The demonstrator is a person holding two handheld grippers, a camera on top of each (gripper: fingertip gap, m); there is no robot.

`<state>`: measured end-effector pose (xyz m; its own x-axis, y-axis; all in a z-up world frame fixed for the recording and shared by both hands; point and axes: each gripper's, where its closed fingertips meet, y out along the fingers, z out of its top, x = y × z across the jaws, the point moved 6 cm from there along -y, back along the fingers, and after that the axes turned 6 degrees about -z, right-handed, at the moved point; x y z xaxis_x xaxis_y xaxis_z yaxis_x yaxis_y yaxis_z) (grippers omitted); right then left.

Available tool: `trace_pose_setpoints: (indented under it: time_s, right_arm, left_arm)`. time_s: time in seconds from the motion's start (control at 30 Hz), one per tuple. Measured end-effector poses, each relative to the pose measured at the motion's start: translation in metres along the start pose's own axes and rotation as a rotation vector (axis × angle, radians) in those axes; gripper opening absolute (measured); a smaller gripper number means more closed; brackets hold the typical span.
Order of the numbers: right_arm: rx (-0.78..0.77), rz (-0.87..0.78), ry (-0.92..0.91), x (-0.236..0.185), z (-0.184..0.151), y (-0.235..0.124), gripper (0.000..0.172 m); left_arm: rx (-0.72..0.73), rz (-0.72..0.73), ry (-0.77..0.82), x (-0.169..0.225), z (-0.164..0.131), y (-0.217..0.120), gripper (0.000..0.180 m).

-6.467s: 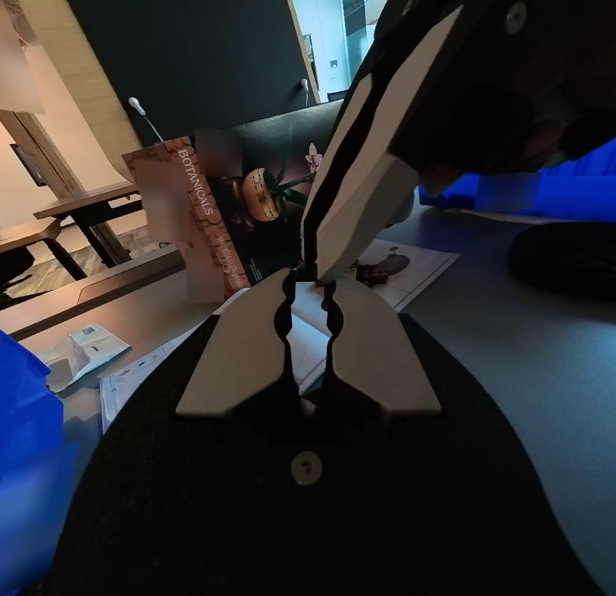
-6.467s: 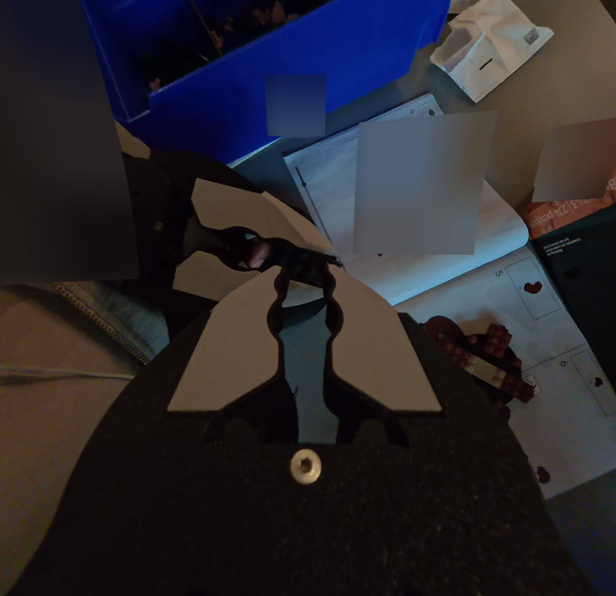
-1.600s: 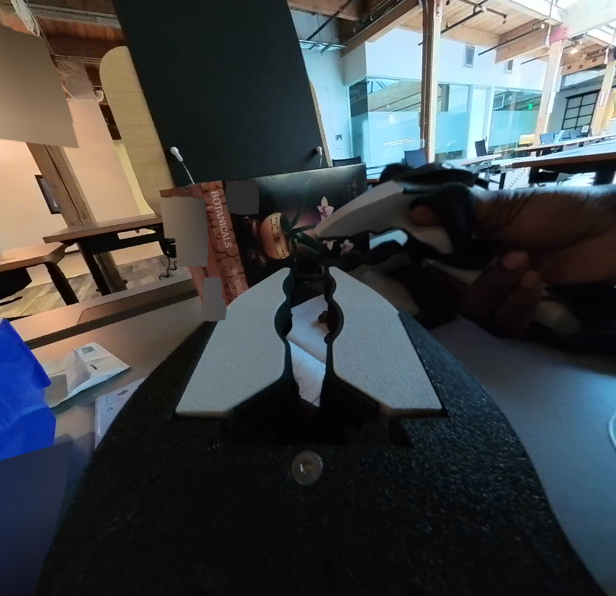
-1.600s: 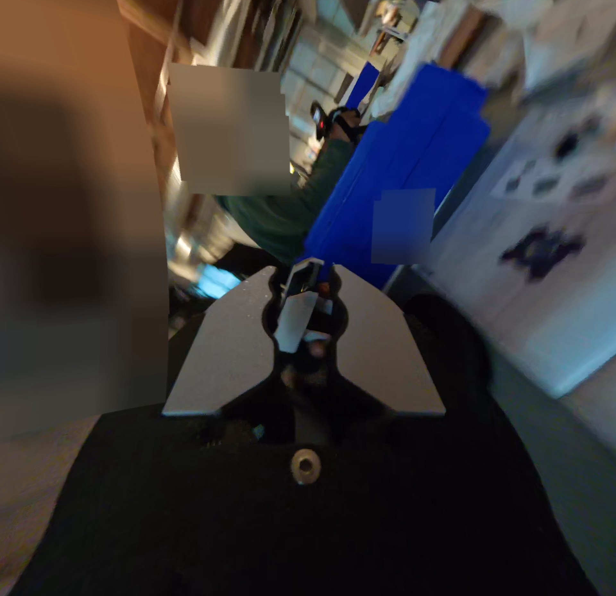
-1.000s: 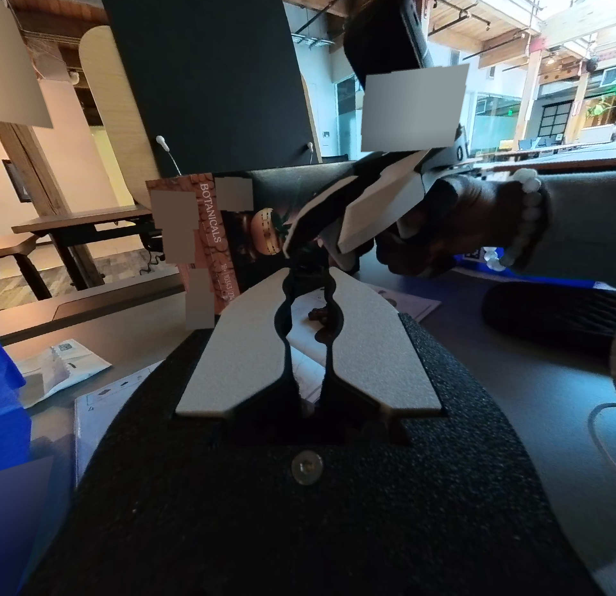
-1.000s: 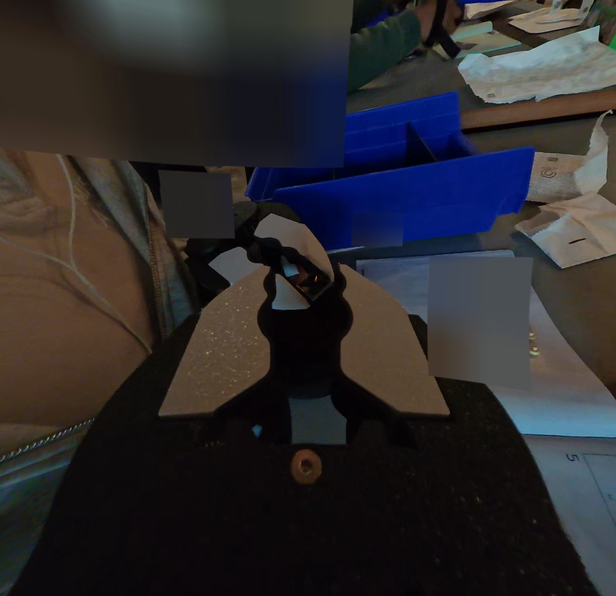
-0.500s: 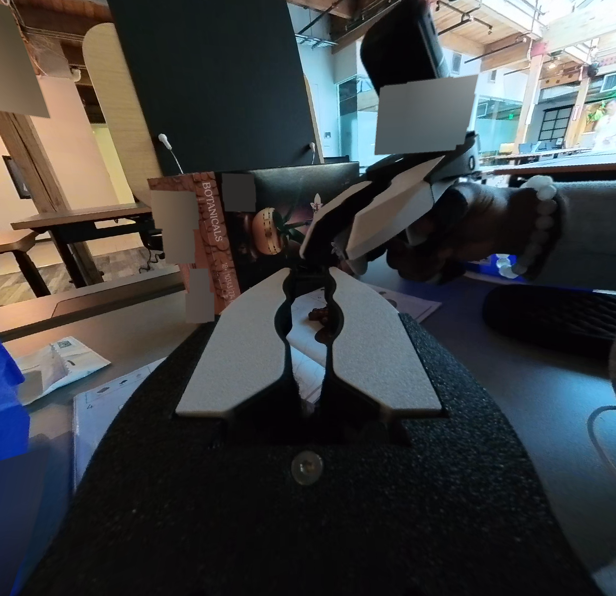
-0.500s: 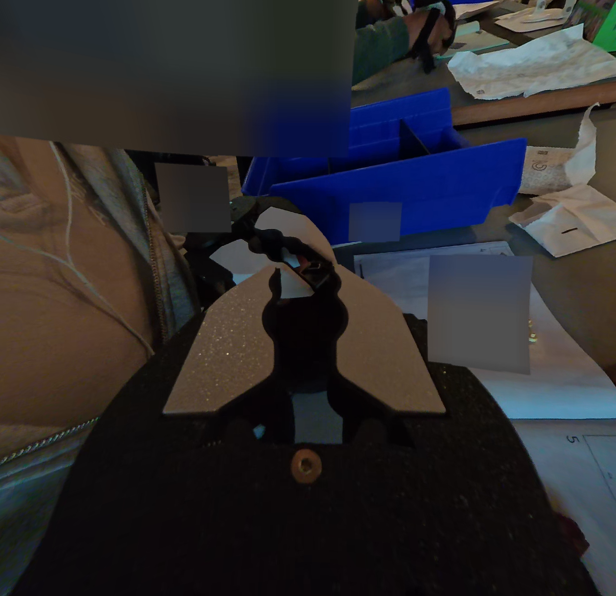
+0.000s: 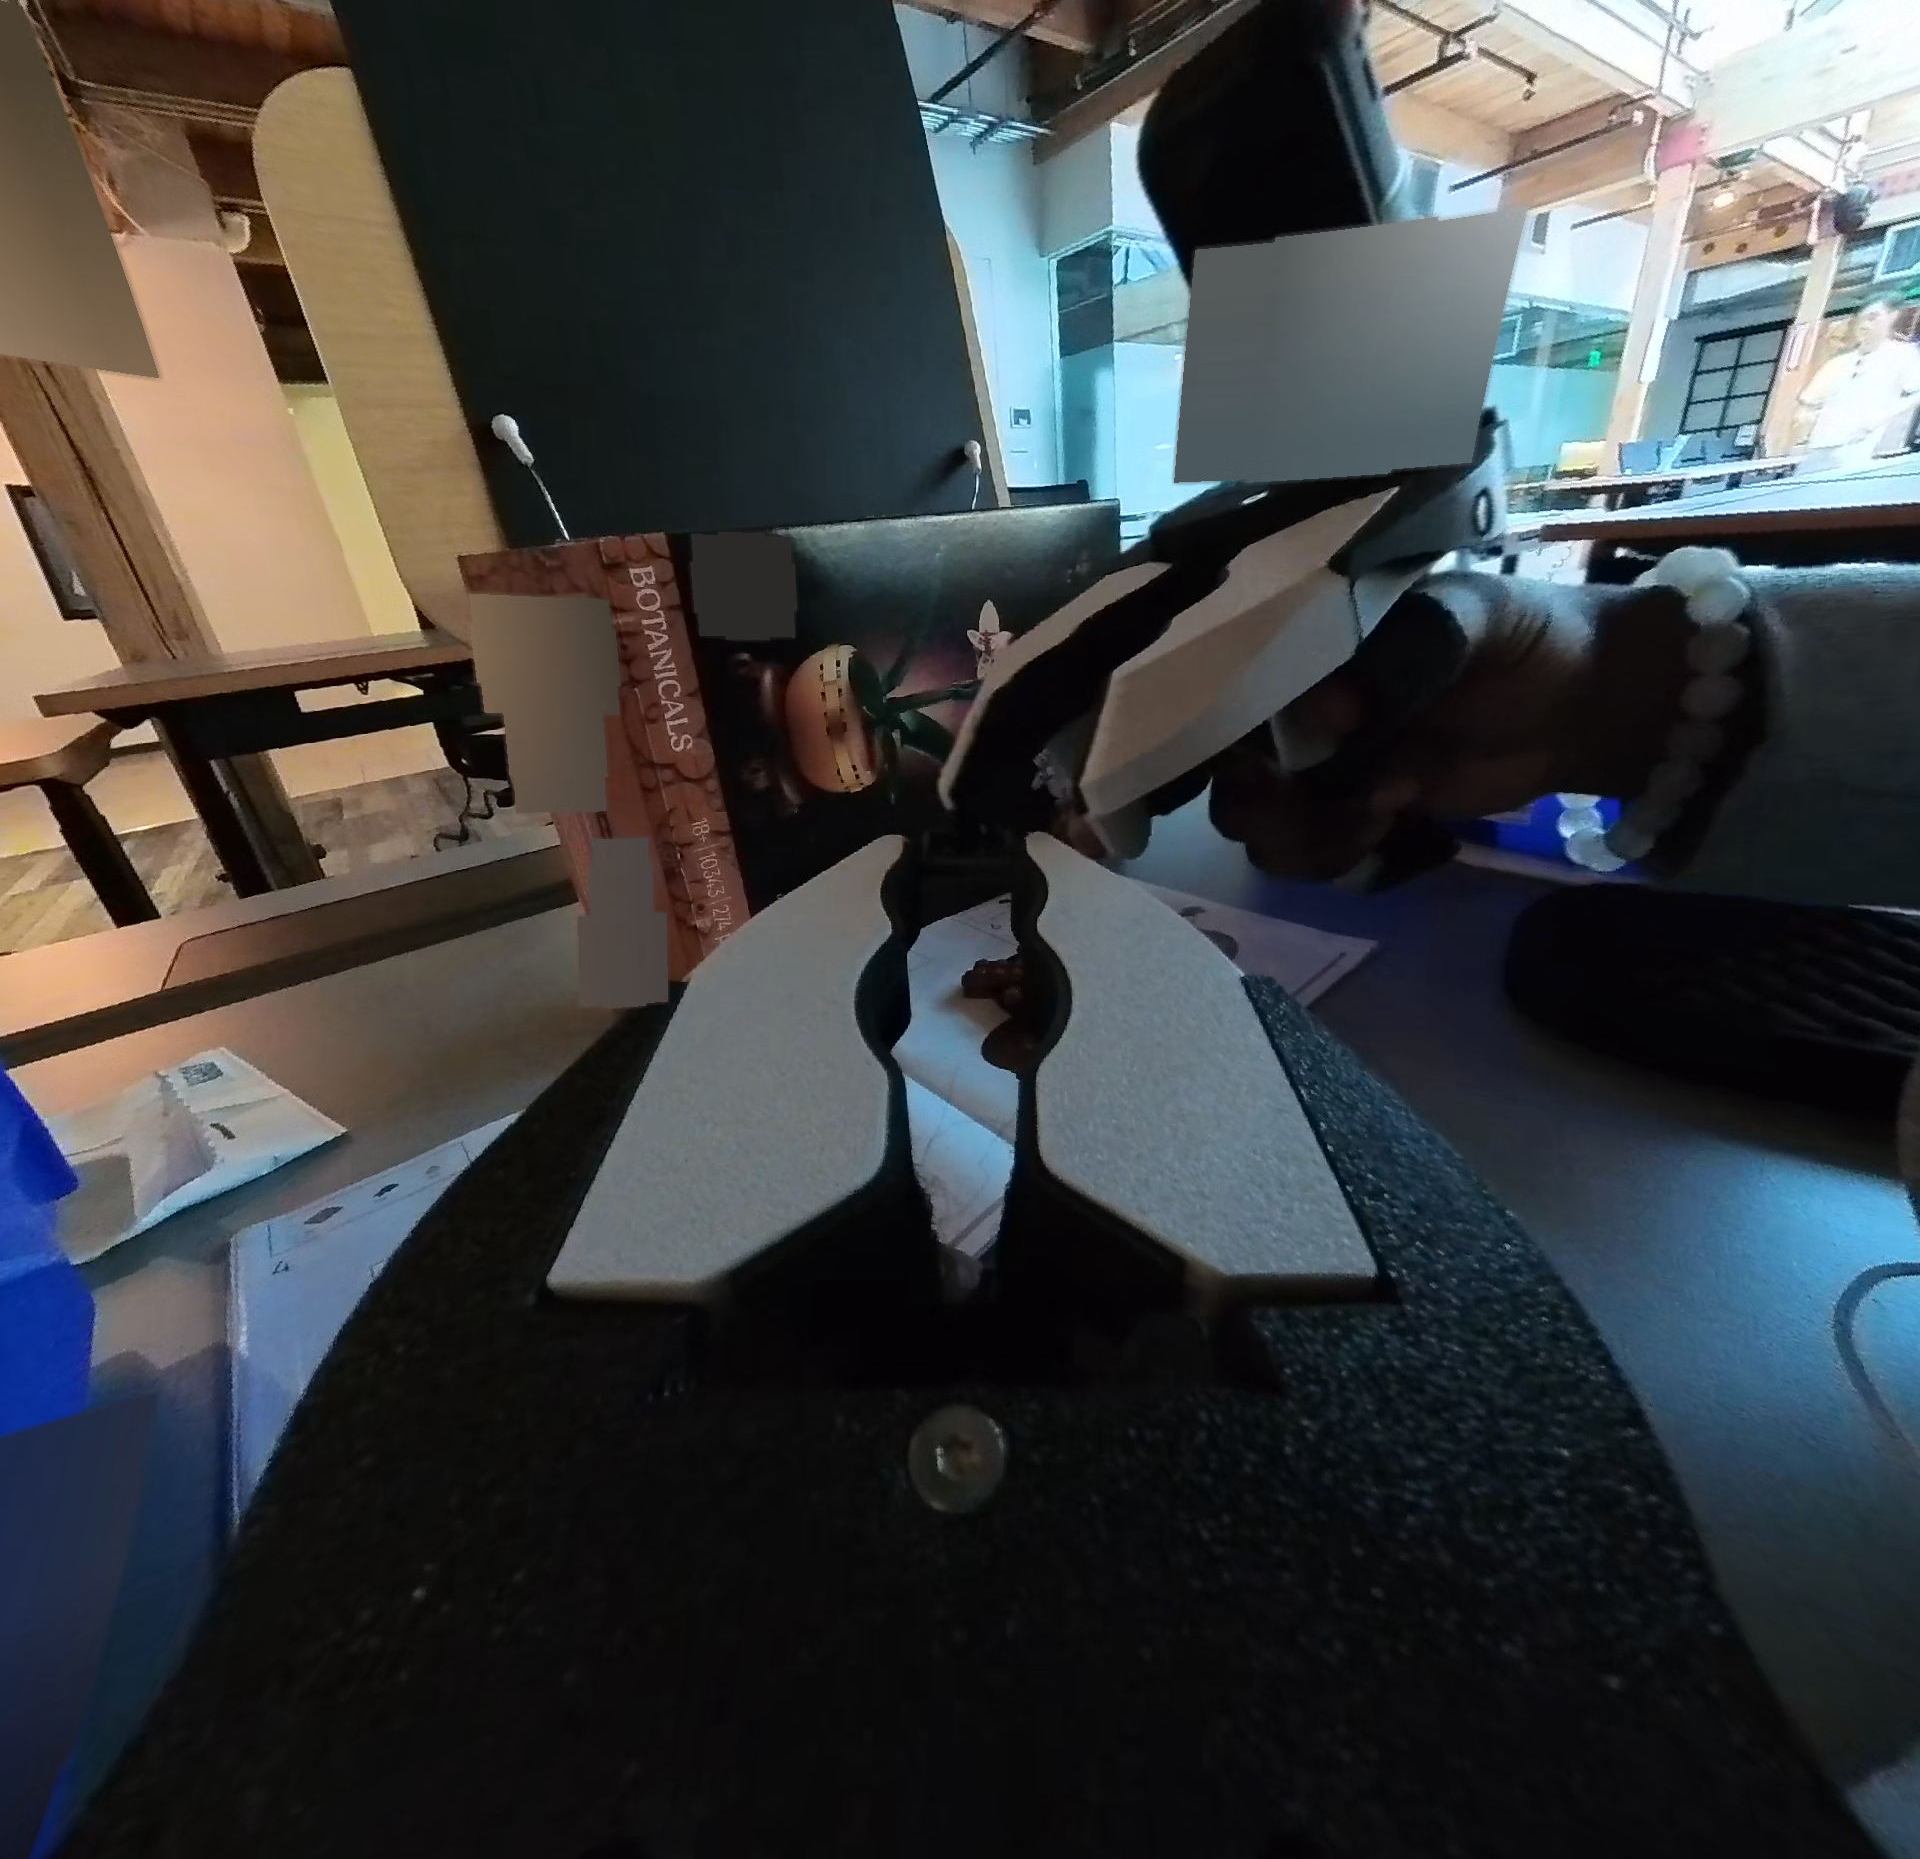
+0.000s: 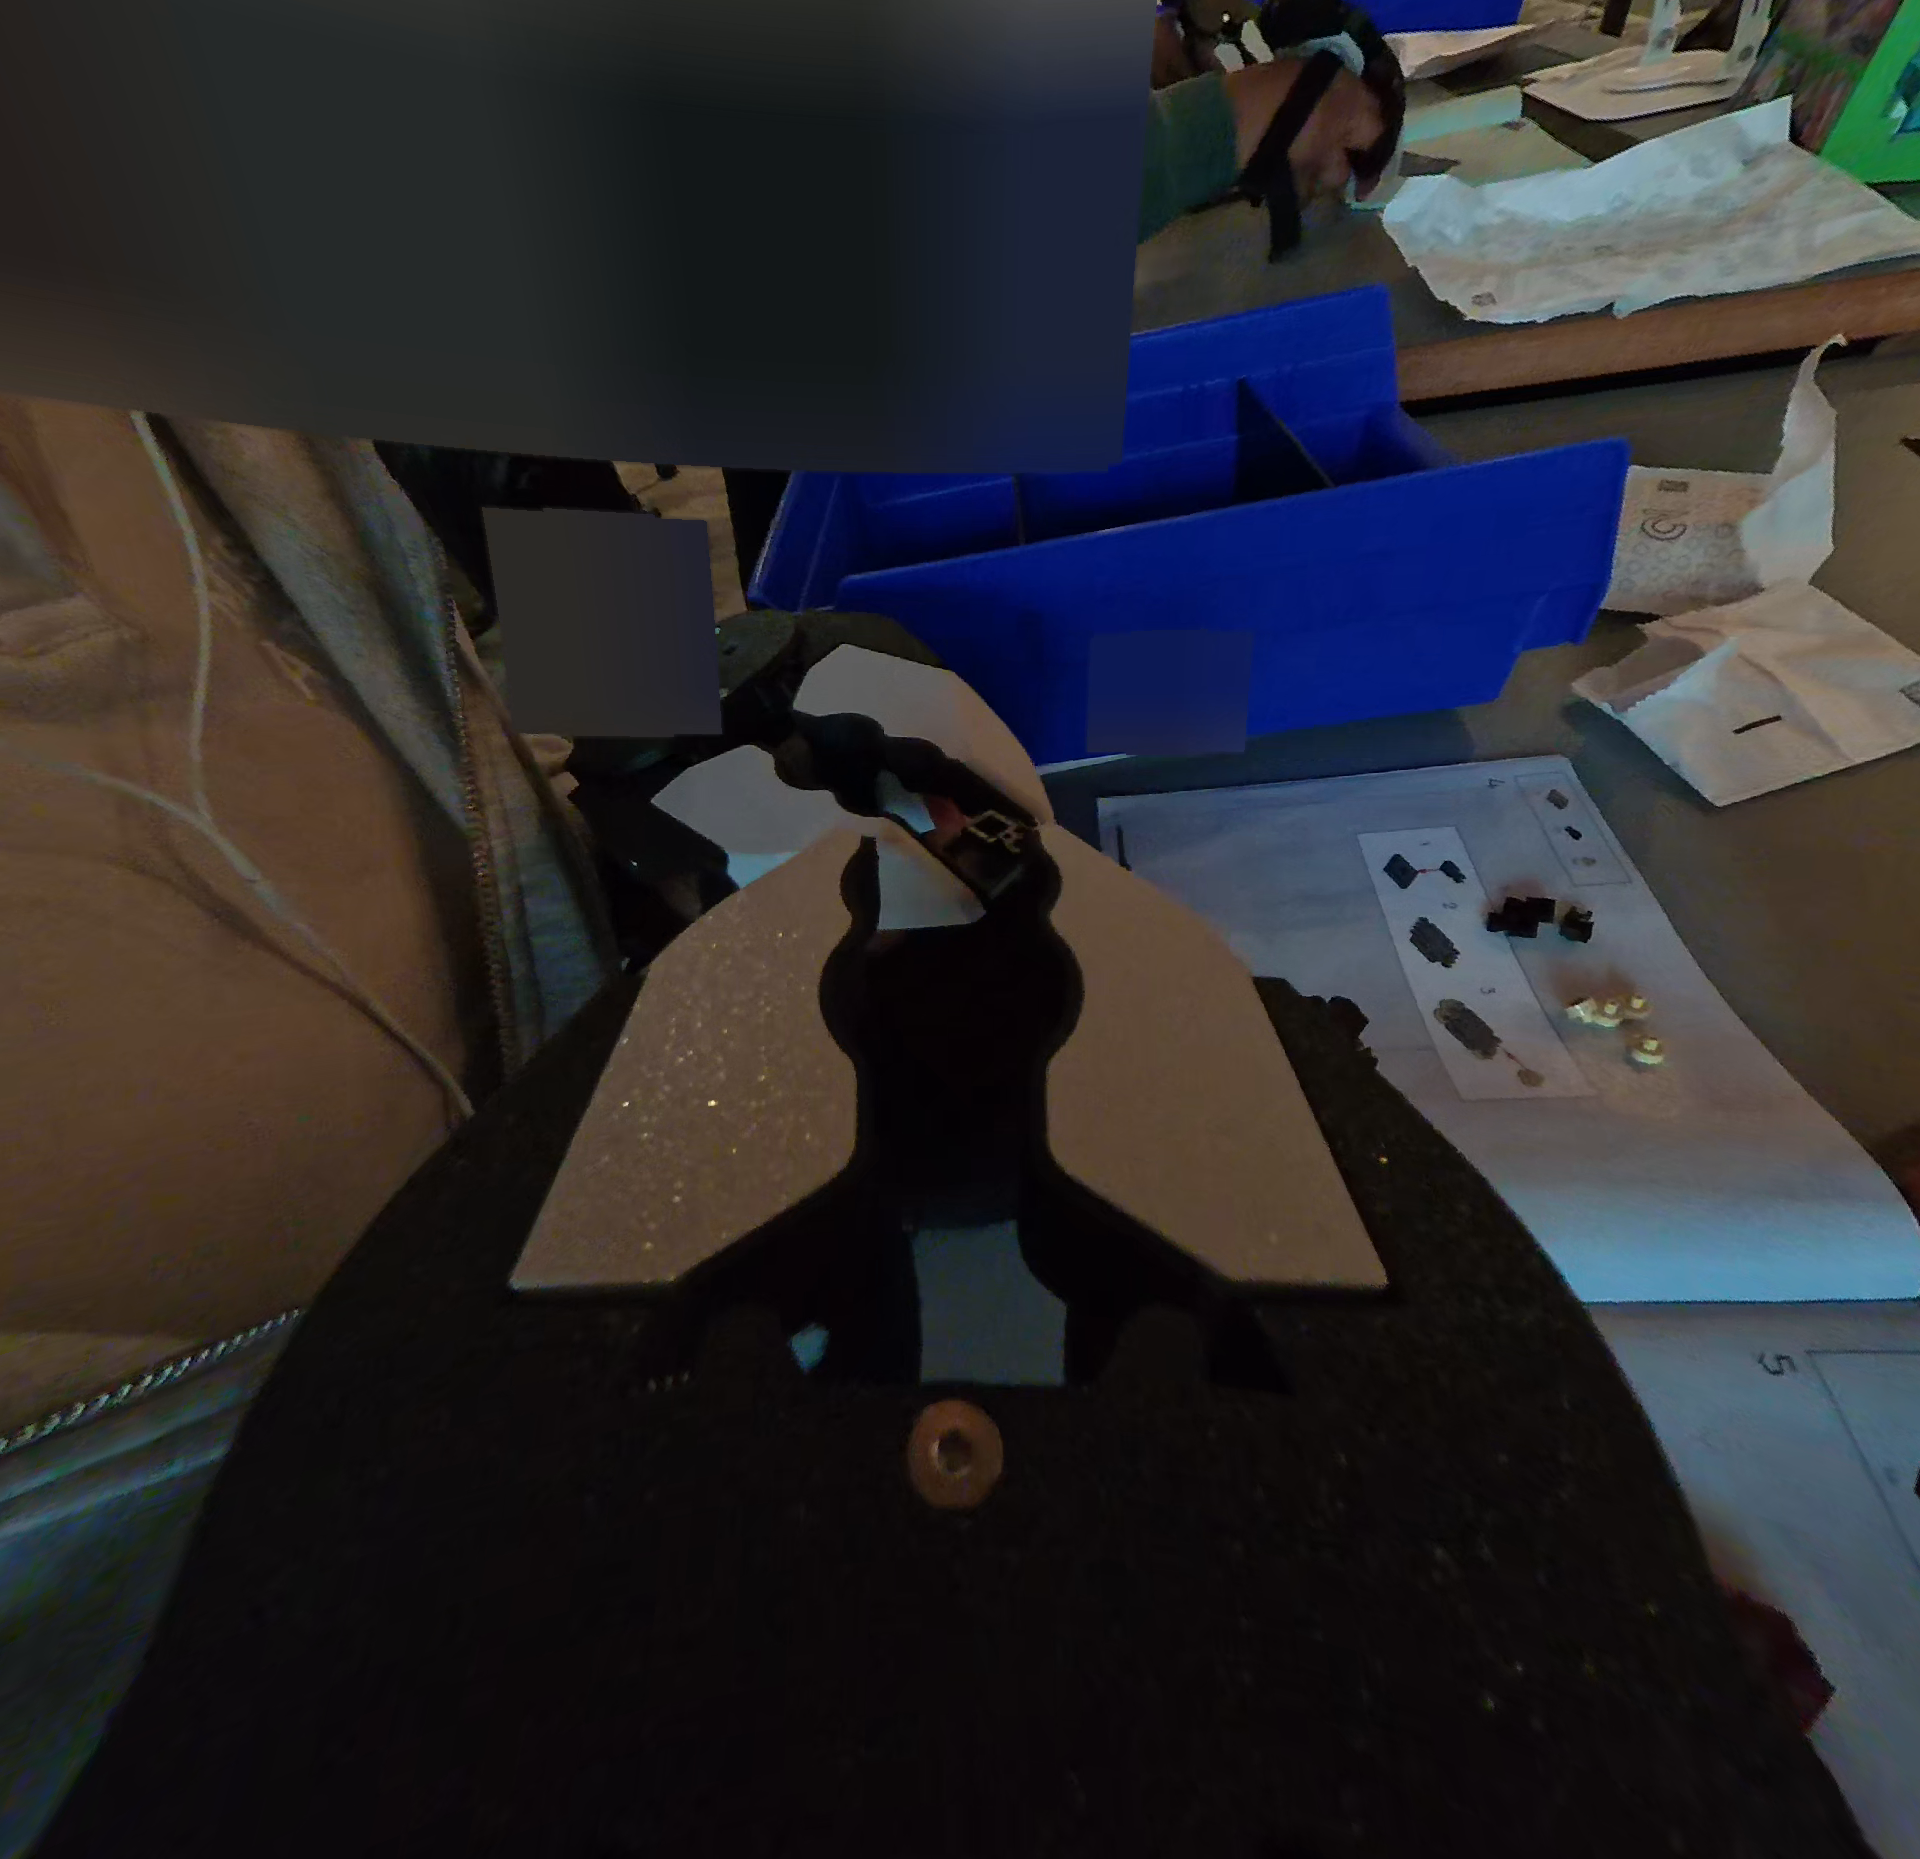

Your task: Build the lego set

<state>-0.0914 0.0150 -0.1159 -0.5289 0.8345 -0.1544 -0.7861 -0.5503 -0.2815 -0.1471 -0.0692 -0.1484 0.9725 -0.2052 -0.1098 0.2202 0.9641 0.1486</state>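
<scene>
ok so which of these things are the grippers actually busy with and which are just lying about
Busy with:
- left gripper, shut on a small black piece
- right gripper, tips at that same piece, grip unclear

Lying about:
- blue bin
- instruction sheet
- loose black bits
- box
- torn paper bag

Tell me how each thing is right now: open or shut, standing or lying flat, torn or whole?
Left gripper: shut on a small black brick.
Right gripper: tips at that same black brick; its grip is too dark to judge.
Picture box: standing upright on the table.
Instruction booklet: lying open and flat.
Blue bin: open on top, with a divider inside.
White paper bag: torn open, lying flat.
Loose bricks: scattered on the booklet.
</scene>
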Motion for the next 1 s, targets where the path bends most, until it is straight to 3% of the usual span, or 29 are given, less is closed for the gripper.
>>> trace_pose_setpoints:
  time_s: [0.23, 0.37, 0.5, 0.57, 0.67, 0.8, 0.9, 1.0]
  right_arm:
    - [0.013, -0.032, -0.018, 0.001, 0.001, -0.001, 0.024]
    - [0.006, 0.013, -0.07, -0.007, 0.004, 0.0, 0.015]
    - [0.029, -0.014, -0.013, -0.004, 0.009, -0.001, 0.028]
    - [0.069, -0.063, 0.153, 0.008, 0.012, -0.006, 0.046]
    - [0.089, -0.001, 0.522, 0.02, 0.002, -0.007, 0.056]
    - [0.105, 0.159, 0.968, 0.023, -0.02, -0.004, 0.045]
    - [0.07, 0.263, 1.143, 0.015, -0.03, 0.0, 0.04]
    - [0.008, 0.336, 1.2, 0.006, -0.03, 0.003, 0.041]
  left_arm:
    - [0.001, 0.001, 0.0, 0.0, 0.0, 0.0, 0.016]
    - [0.002, 0.002, -0.003, 0.0, 0.0, 0.0, 0.016]
    - [0.006, 0.003, -0.004, 0.0, 0.001, 0.0, 0.016]
    - [0.015, 0.001, -0.004, -0.001, 0.001, -0.001, 0.016]
    - [0.034, -0.01, 0.003, 0.001, 0.003, -0.002, 0.016]
    - [0.048, -0.046, 0.015, 0.004, 0.004, -0.002, 0.016]
    - [0.045, -0.1, 0.024, 0.008, 0.003, -0.002, 0.016]
    - [0.038, -0.14, 0.028, 0.011, 0.003, -0.001, 0.016]
